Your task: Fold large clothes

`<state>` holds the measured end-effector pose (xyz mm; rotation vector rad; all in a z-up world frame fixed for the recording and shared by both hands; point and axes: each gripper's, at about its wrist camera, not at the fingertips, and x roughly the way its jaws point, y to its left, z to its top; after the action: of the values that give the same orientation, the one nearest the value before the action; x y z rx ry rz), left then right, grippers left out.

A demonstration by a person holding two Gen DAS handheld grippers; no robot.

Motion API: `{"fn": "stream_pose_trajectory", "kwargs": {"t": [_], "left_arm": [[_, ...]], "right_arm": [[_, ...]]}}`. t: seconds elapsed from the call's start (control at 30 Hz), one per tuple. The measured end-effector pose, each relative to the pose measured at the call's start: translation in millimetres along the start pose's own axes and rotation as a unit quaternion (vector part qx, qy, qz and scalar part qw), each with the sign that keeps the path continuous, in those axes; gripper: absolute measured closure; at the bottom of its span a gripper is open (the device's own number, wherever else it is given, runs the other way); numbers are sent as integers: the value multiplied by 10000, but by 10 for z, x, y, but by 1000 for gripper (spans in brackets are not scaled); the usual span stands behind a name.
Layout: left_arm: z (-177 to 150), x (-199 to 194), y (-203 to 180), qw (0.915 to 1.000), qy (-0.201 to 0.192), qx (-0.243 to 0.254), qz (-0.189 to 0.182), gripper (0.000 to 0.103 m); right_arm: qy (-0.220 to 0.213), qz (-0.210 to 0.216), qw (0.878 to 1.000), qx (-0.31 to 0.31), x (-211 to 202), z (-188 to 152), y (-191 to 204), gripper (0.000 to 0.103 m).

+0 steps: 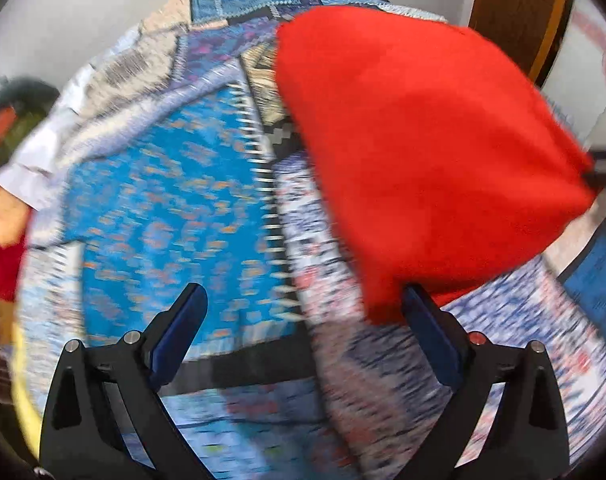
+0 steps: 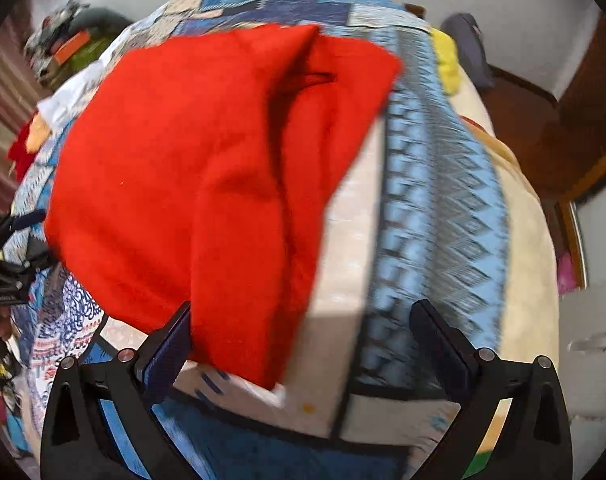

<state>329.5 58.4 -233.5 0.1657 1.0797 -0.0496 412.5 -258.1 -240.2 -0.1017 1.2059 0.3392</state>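
Red cloth [image 2: 191, 184] lies in a heap on the patterned bedspread [image 1: 163, 208], and it is the thing to be folded. Seen from the right gripper [image 2: 303, 340], the cloth sits just ahead and a bit to the left, and one edge hangs down right beside the left finger [image 2: 175, 340]. The jaws of this gripper stand wide apart and pinch nothing. Seen from the left gripper [image 1: 303, 320], the cloth is ahead and off to the right, with its low corner just next to the right finger [image 1: 431, 320]. These jaws are wide open too, and only bedspread shows between them.

Trouble could come in a few ways. The cloth already has a deep crease and a flap folded over itself (it looks soft and floppy), so a pinch at the wrong spot might catch two layers and the fold would come out lumpy. A gripper pushed down too far could grab the bedspread along with the cloth and drag both up. Both views are blurry, so an edge may be easy to miss. The two grippers are also near each other around the same cloth and could bump.
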Motion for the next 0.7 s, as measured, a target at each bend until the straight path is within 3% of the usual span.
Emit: {"fn": "stream_pose_trajectory", "kwargs": {"t": [0.17, 0.37, 0.53, 0.7], "left_arm": [[144, -318, 313, 9989, -403, -225, 44, 4], [771, -286, 529, 9940, -792, -714, -256, 4], [1260, 192, 513, 9905, -627, -1037, -645, 4], [1472, 550, 684, 9887, -534, -1356, -343, 4]], "right_arm": [[-432, 101, 9987, 259, -276, 206, -84, 0], [-1017, 504, 9931, 280, -409, 798, 70, 0], [-676, 887, 9930, 388, -15, 1296, 268, 0], [-274, 389, 9984, 301, 494, 1522, 264, 0]]}}
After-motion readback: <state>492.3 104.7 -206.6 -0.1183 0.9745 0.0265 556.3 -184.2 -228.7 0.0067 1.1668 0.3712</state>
